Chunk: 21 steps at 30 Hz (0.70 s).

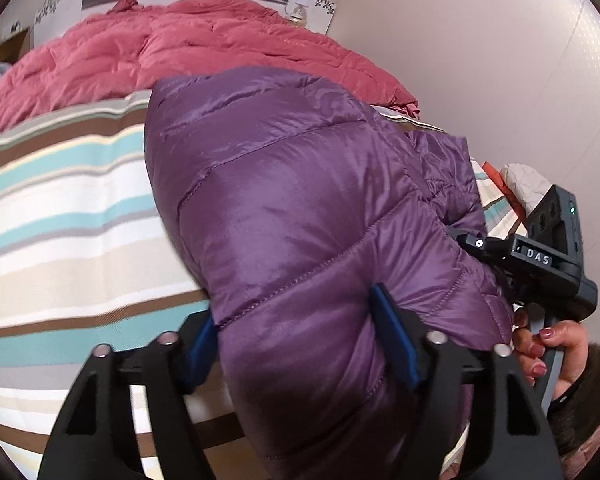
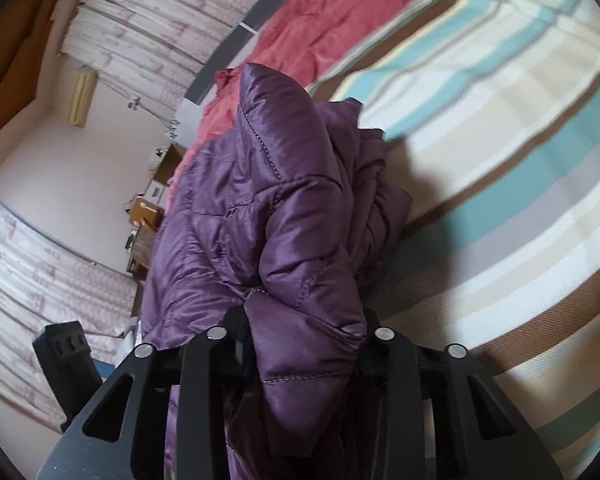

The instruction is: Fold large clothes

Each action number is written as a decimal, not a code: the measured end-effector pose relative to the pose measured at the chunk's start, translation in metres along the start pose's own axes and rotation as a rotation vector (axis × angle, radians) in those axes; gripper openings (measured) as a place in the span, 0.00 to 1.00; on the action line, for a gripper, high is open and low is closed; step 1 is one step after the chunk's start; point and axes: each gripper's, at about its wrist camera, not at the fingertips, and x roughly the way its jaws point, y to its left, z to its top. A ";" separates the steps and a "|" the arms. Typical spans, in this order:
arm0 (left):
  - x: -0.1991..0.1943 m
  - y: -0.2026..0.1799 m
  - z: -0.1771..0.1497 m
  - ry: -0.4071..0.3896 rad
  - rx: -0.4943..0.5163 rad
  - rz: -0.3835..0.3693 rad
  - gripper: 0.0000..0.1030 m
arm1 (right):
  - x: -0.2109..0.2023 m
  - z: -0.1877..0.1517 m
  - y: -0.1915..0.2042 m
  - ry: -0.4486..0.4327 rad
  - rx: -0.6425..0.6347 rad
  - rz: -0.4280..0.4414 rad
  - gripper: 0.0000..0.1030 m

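Fingers of left gripper (image 1: pixel 304 344) clamp a thick fold of purple puffer jacket (image 1: pixel 300 208); right gripper (image 2: pixel 304 354) likewise pinches it, jacket bunched ahead of both, above striped bedsheet (image 1: pixel 68 216).

L gripper (image 1: pixel 300 344) clamped on purple puffer jacket (image 1: pixel 300 200), striped bed sheet (image 1: pixel 68 216), pink duvet (image 1: pixel 160 52) behind, R gripper (image 1: pixel 540 256) alongside
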 end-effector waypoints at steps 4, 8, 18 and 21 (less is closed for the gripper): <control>-0.015 -0.005 0.008 -0.041 0.063 0.056 0.50 | -0.004 0.001 0.018 -0.030 -0.046 0.033 0.29; -0.027 0.002 0.019 -0.074 0.087 0.089 0.46 | 0.000 0.003 0.039 -0.054 -0.093 0.059 0.29; -0.068 0.053 0.058 -0.199 0.090 0.183 0.44 | 0.045 0.031 0.098 -0.081 -0.172 0.163 0.29; -0.076 0.075 0.071 -0.244 0.099 0.232 0.44 | 0.067 0.043 0.117 -0.082 -0.206 0.174 0.29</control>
